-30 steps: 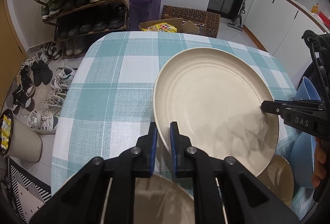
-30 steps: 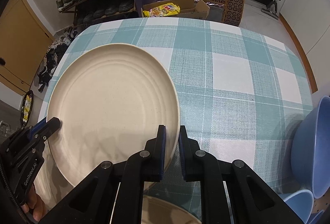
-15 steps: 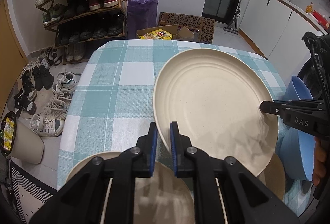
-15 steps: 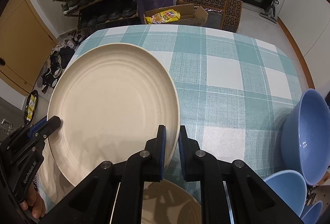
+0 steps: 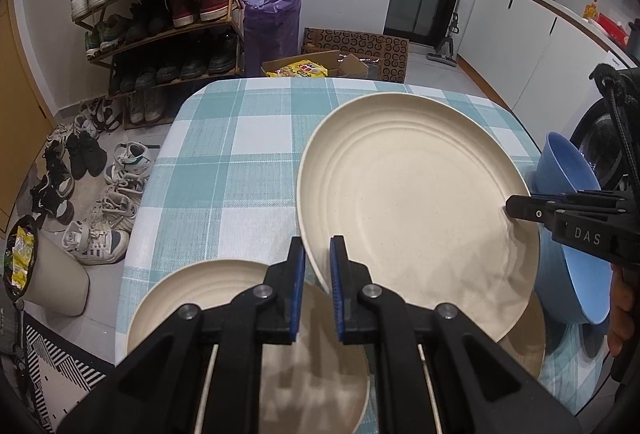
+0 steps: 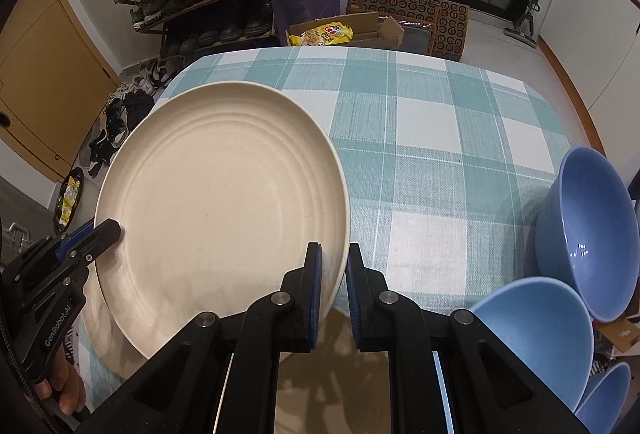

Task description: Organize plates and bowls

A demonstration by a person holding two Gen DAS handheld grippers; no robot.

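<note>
Above checked tablecloth [image 5: 224, 170], both grippers clamp cream plate [image 5: 416, 202].

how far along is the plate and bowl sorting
Early to midway, as far as these views show. Done: nothing looks clearly stacked yet. In hand: the left gripper and right gripper are both shut on opposite rims of one large cream plate, held above the checked tablecloth. Left: another cream plate lies below, and the blue bowls sit loose at the table's right edge.

wrist views, angled down, sharing plate [image 5: 416, 202]
</note>
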